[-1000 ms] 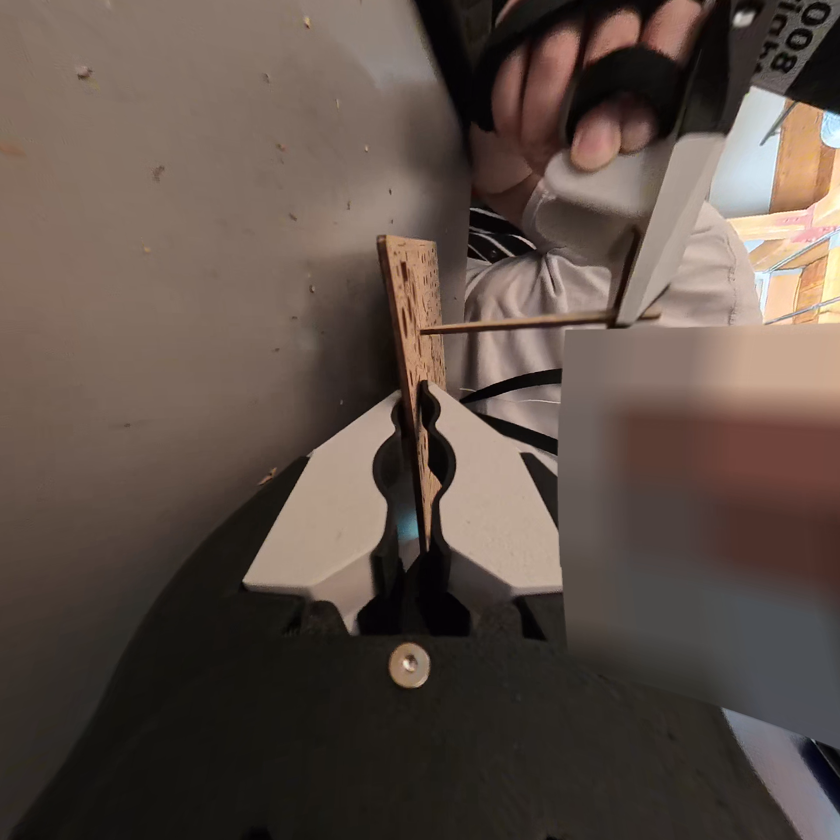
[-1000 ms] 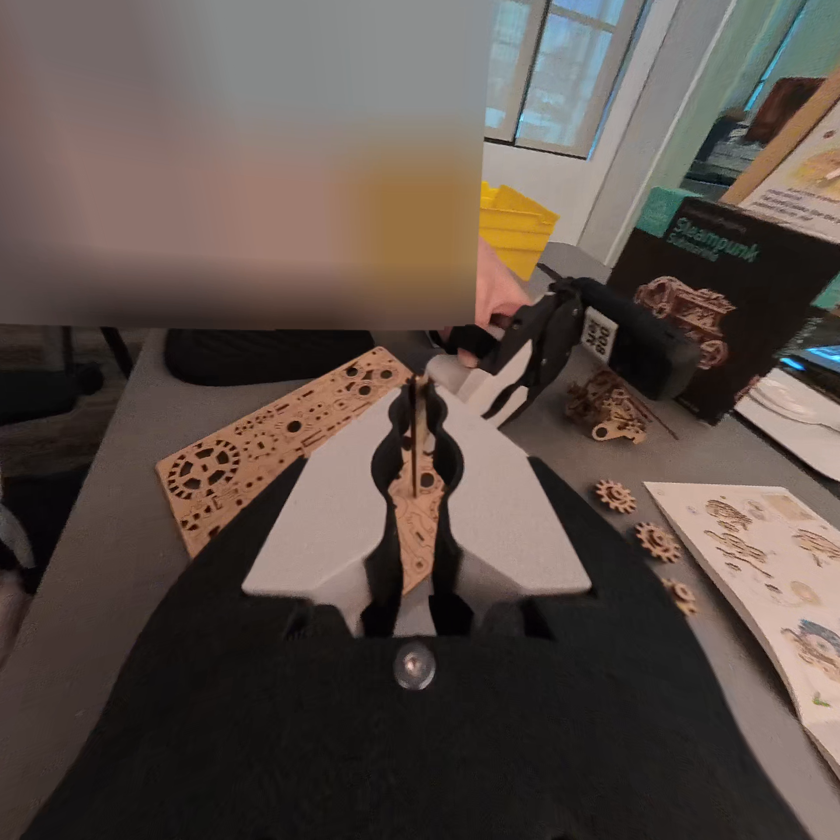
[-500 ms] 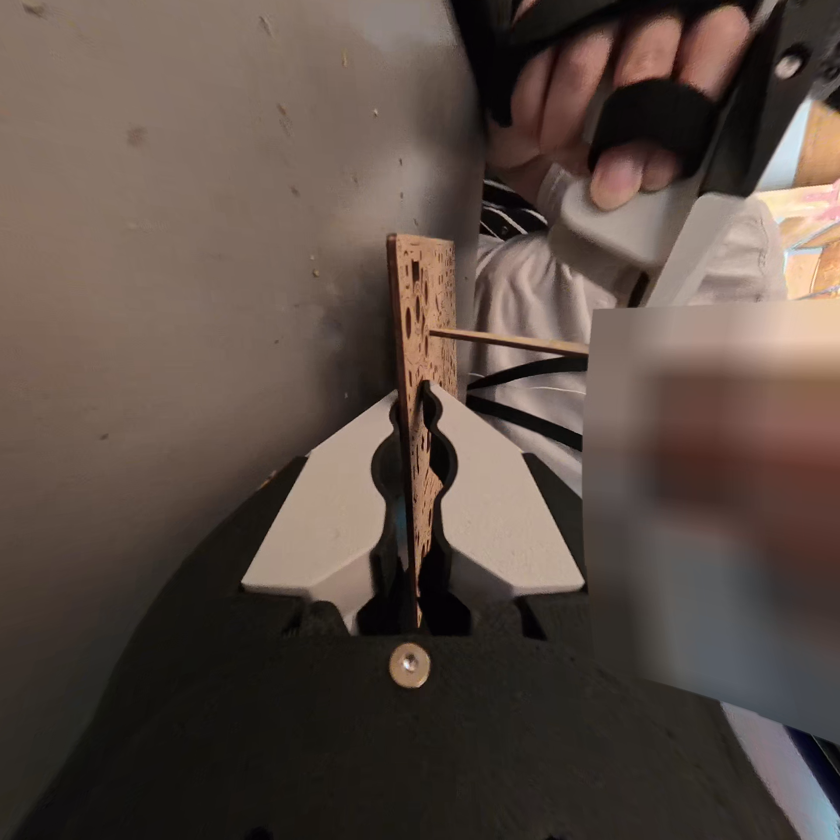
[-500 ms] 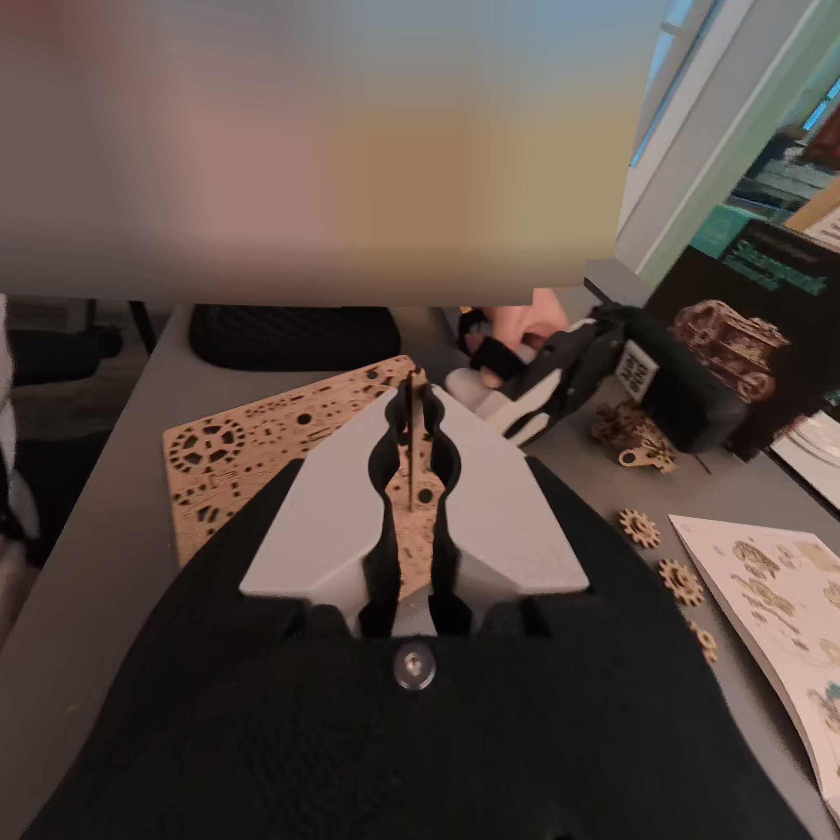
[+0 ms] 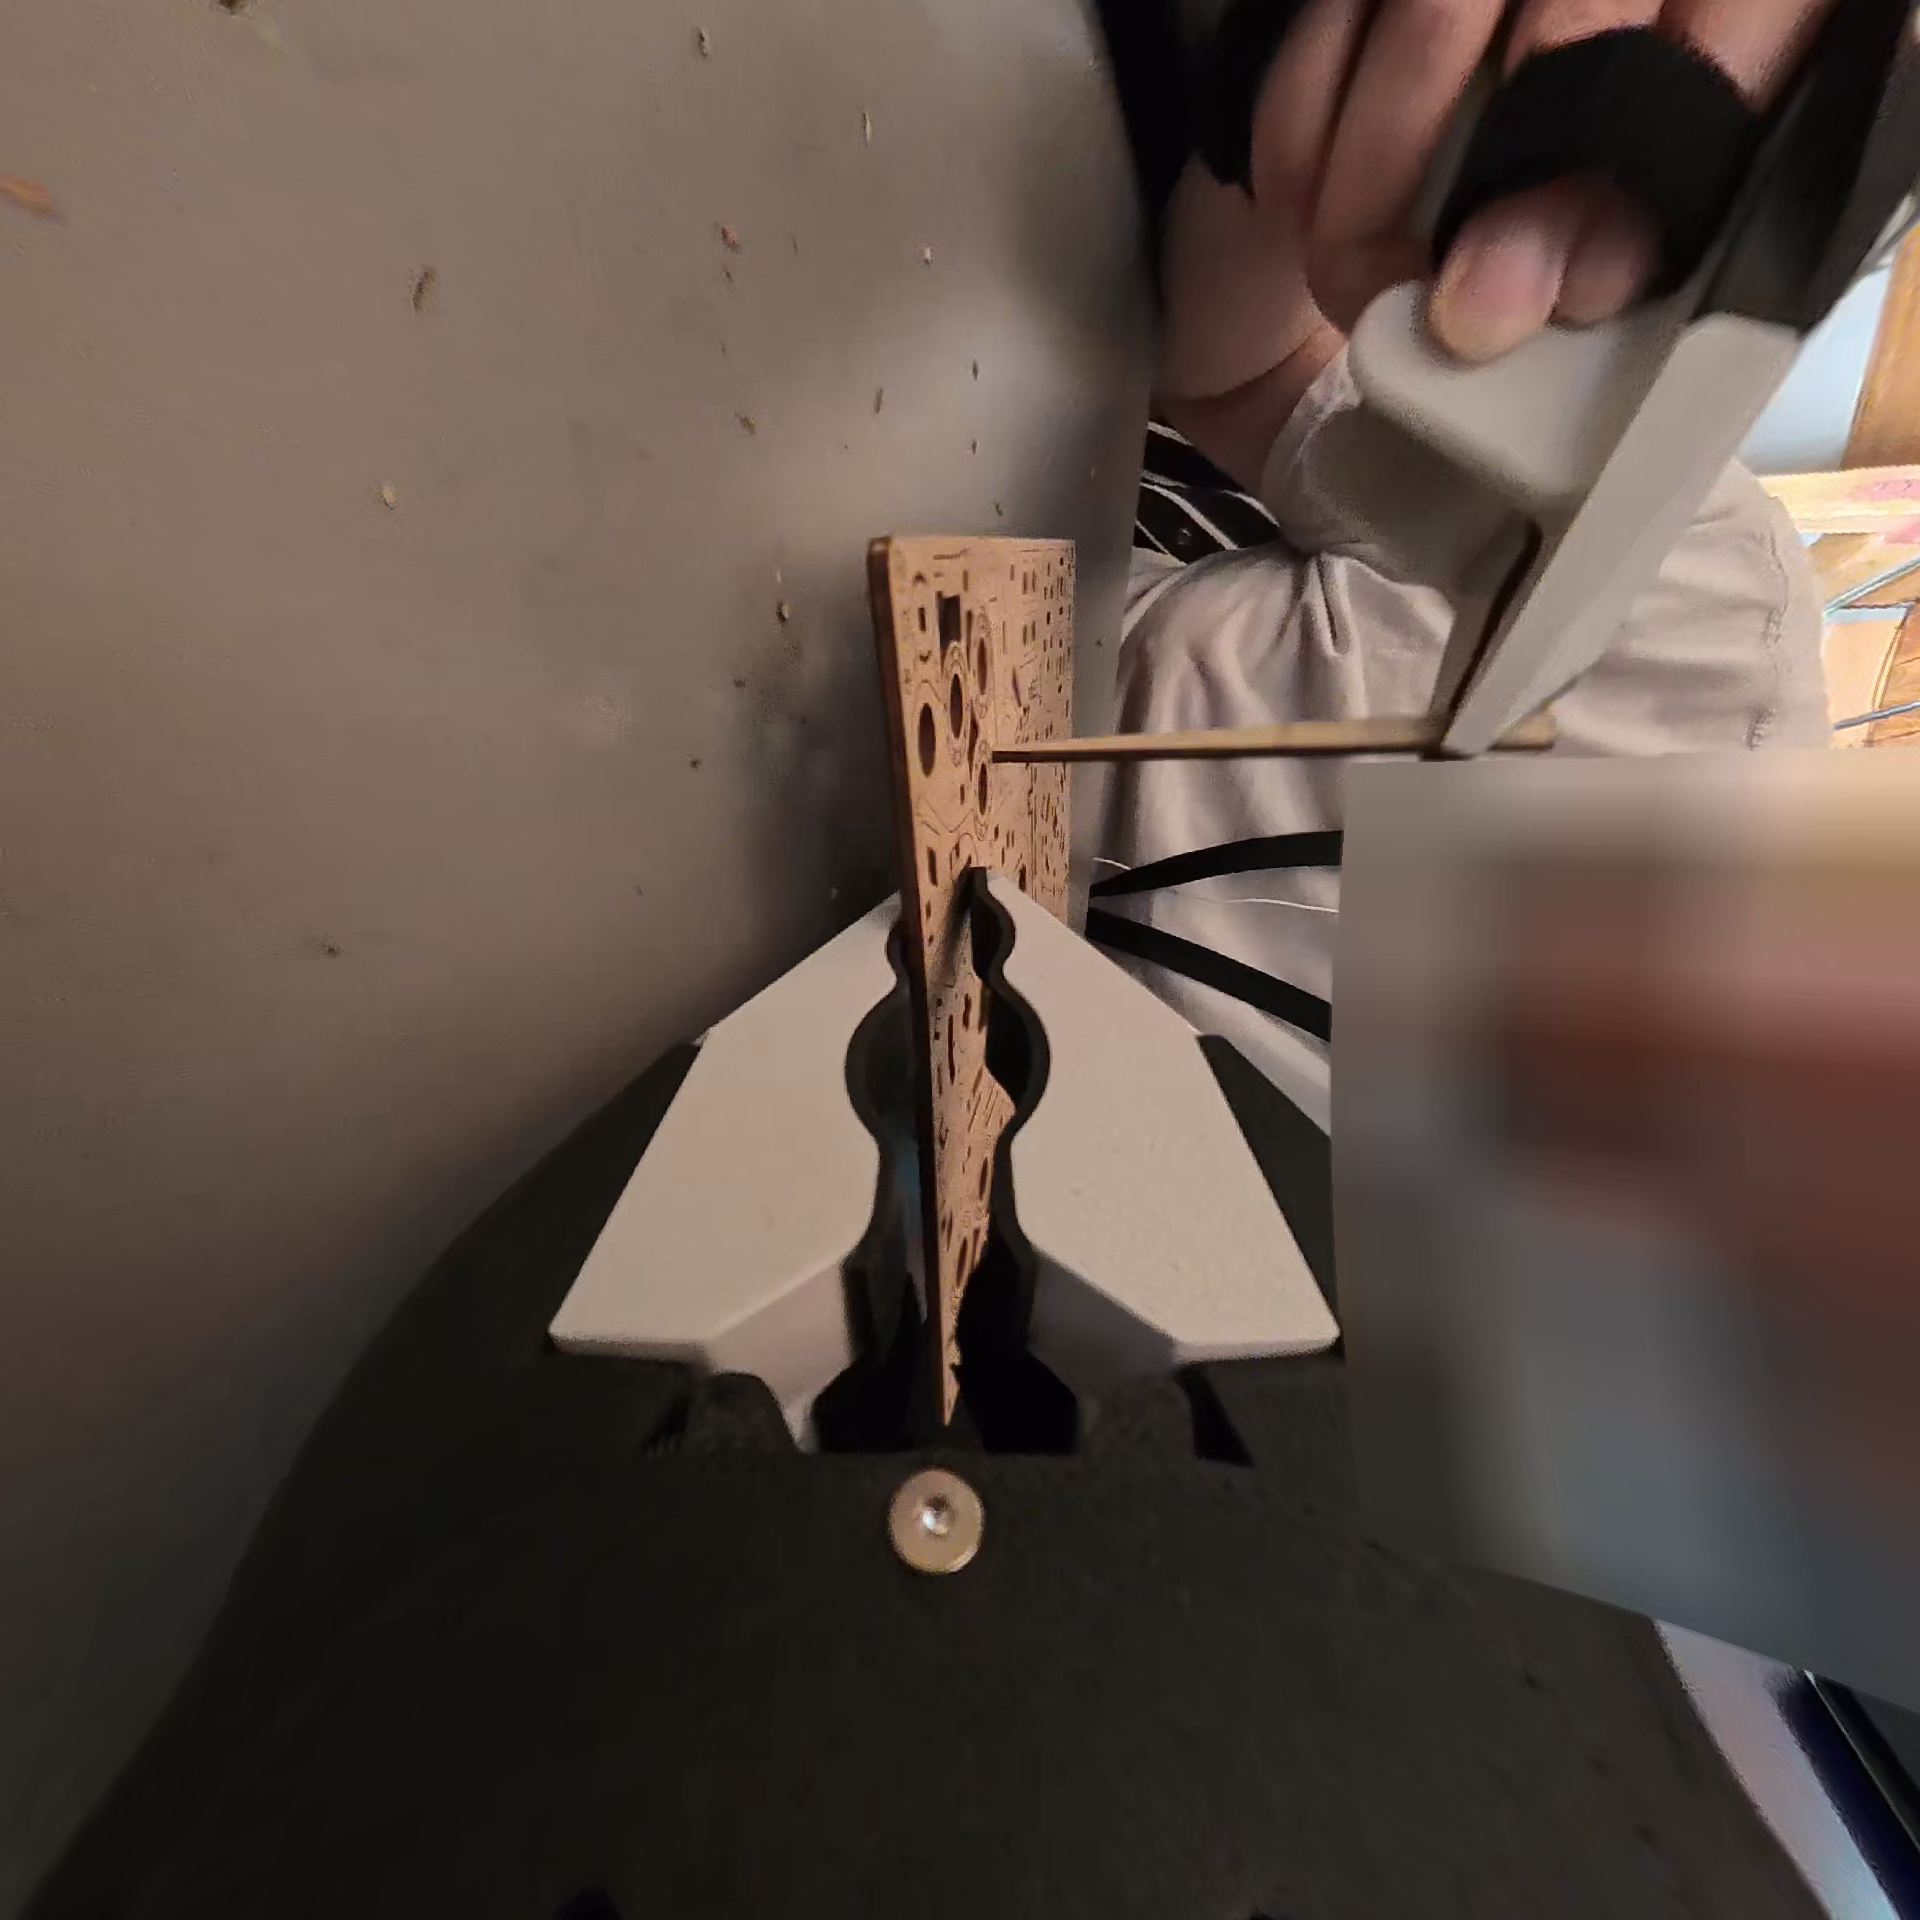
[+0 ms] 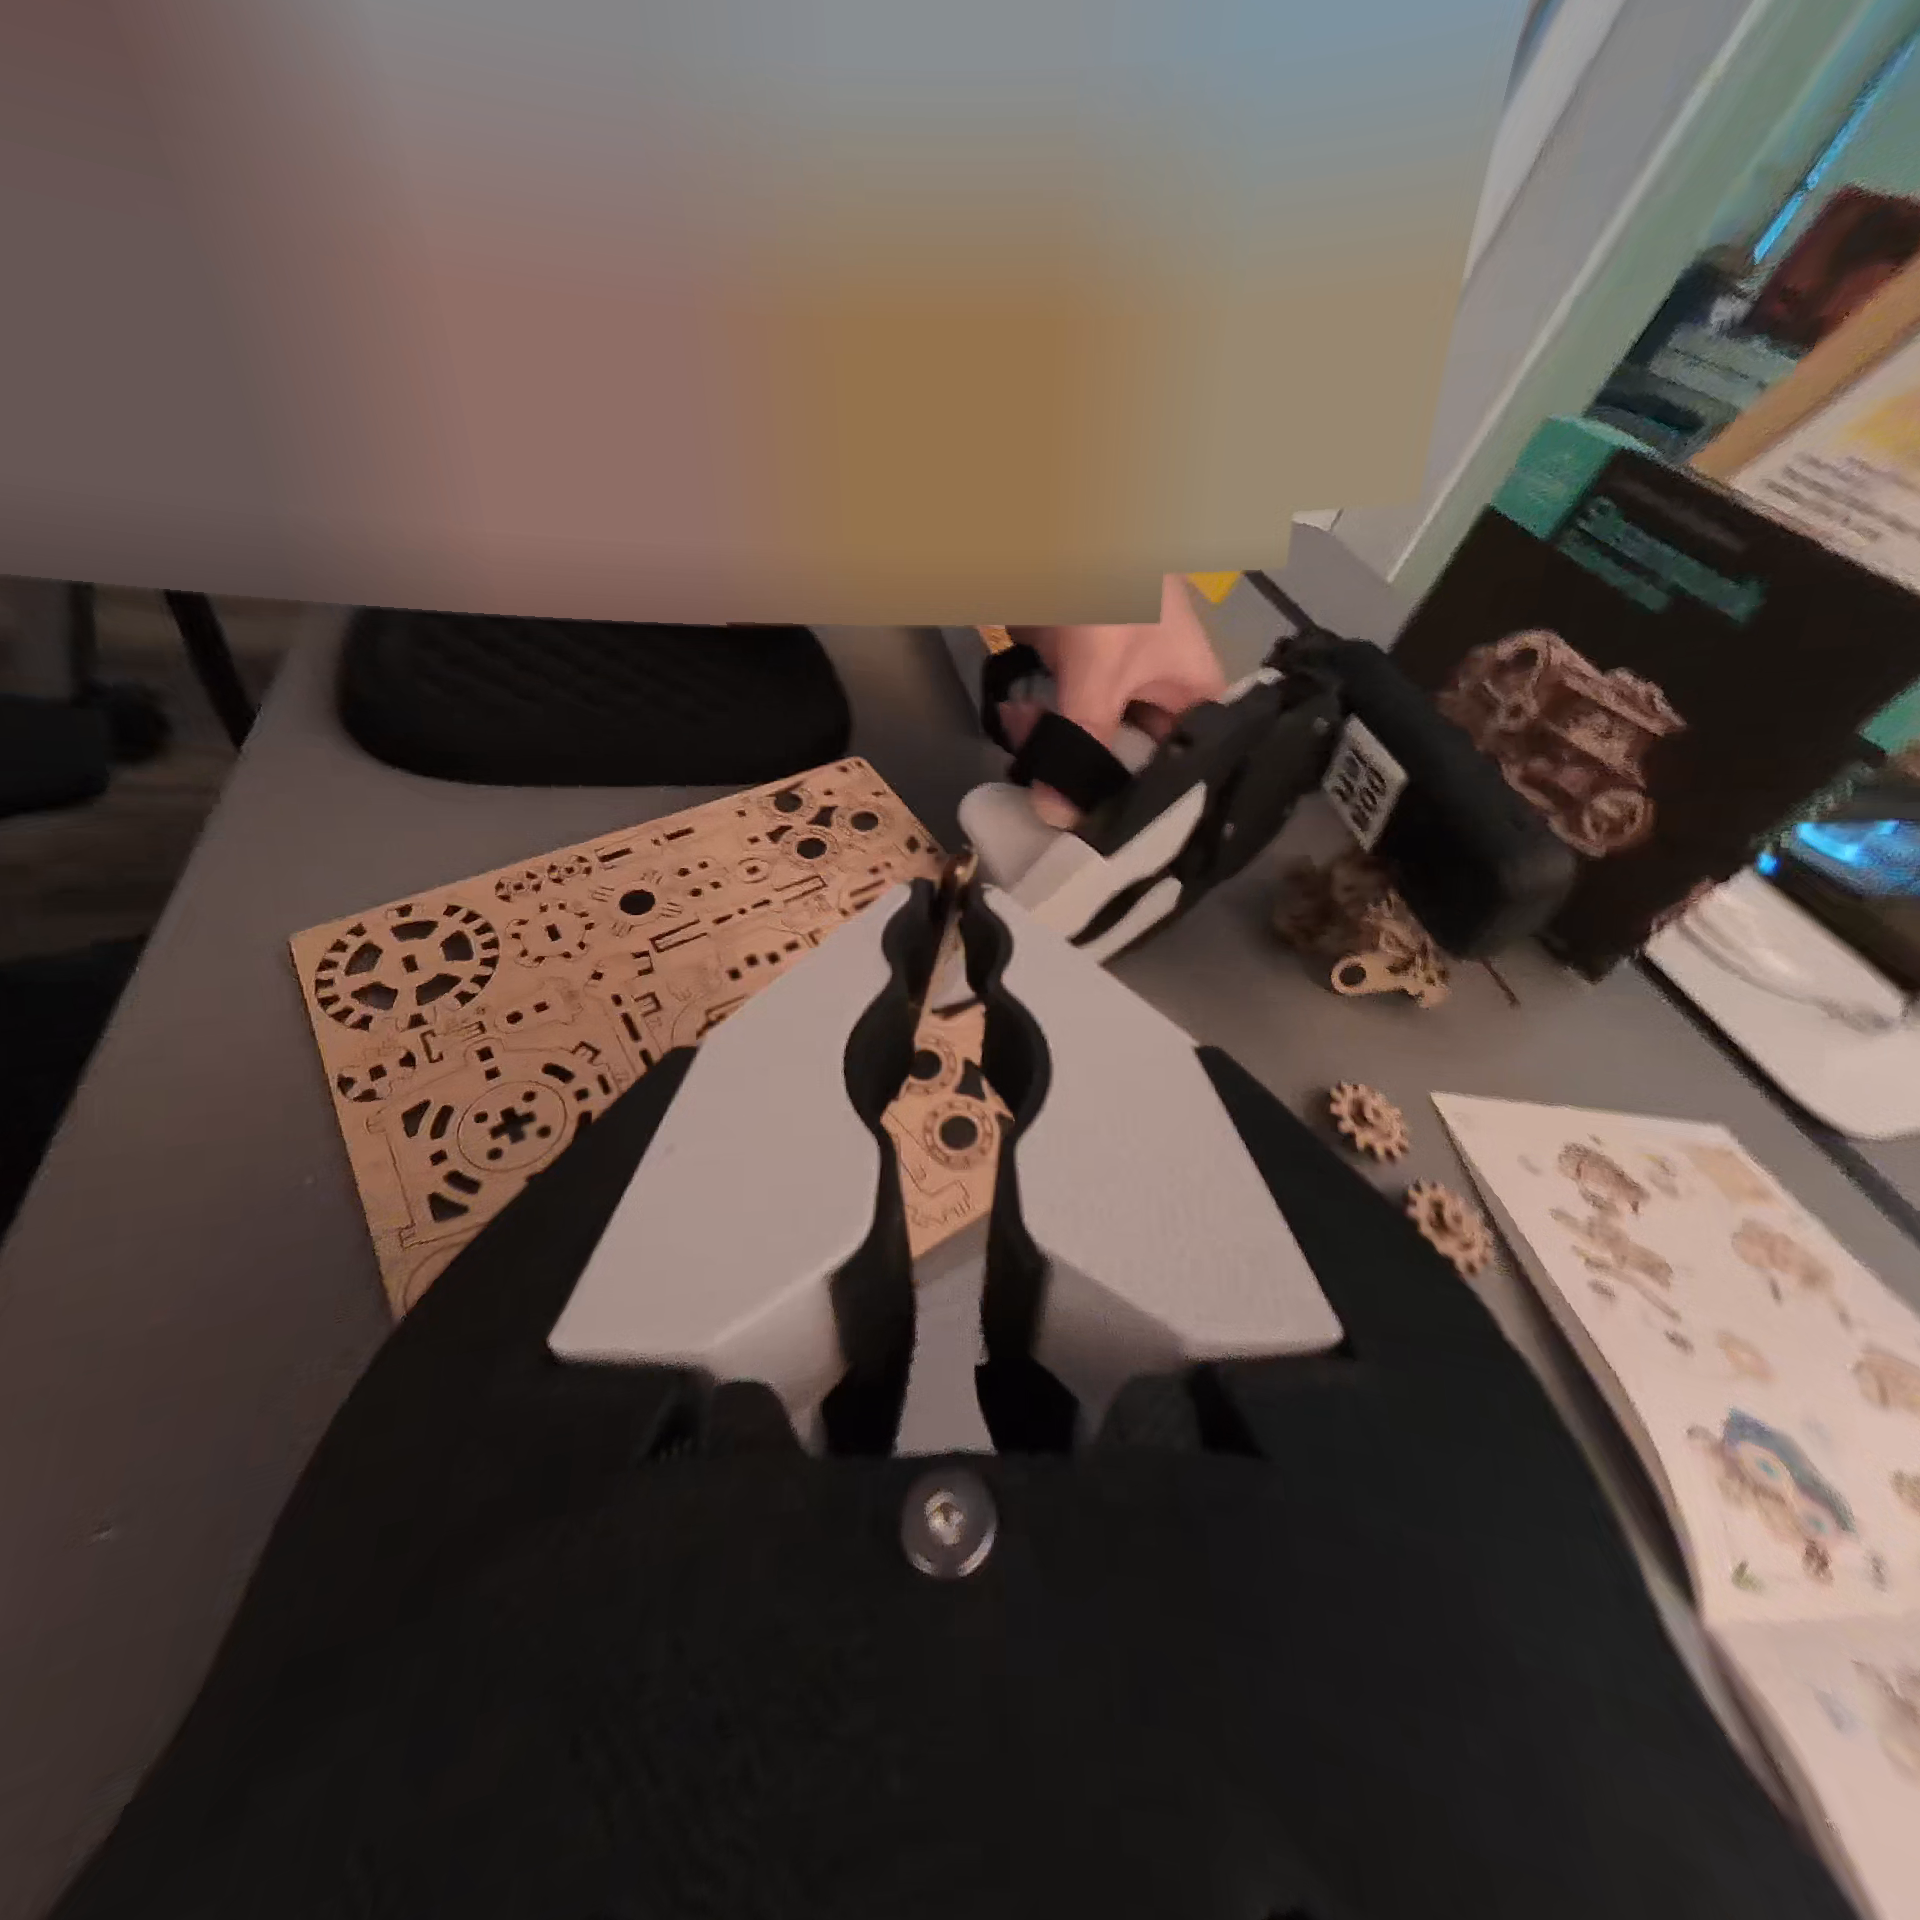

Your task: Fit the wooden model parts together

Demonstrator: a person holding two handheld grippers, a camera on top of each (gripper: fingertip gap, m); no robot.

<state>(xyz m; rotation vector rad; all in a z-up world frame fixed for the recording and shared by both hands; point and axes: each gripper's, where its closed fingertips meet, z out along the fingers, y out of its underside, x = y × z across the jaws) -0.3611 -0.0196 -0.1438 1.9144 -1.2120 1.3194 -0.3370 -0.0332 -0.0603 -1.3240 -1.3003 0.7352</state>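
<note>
My left gripper [image 5: 951, 894] is shut on the edge of a thin laser-cut wooden sheet [image 5: 977, 707], seen almost edge-on. My right gripper [image 5: 1496, 675], held by a hand [image 5: 1403, 156], is shut on a thin wooden stick [image 5: 1195, 740]. The stick's tip touches the sheet's face beside a round hole. In the right wrist view my right gripper [image 6: 951, 899] holds the stick [image 6: 940, 945] nearly end-on over the sheet [image 6: 540, 997], which rests on the grey table [image 6: 208, 1299]. The left gripper [image 6: 1029, 873] grips the sheet's far right edge.
A partly built wooden model [image 6: 1351, 925] stands behind the left gripper, in front of a dark kit box [image 6: 1662, 727]. Two loose wooden gears [image 6: 1366, 1117] lie beside an open instruction booklet [image 6: 1714, 1351] at the right. A black pad [image 6: 592, 696] sits at the table's far edge.
The right gripper has come closer to the sheet and tilted, with the stick's tip staying at the sheet's face. The sheet now shows slightly more of its face in the left view.
</note>
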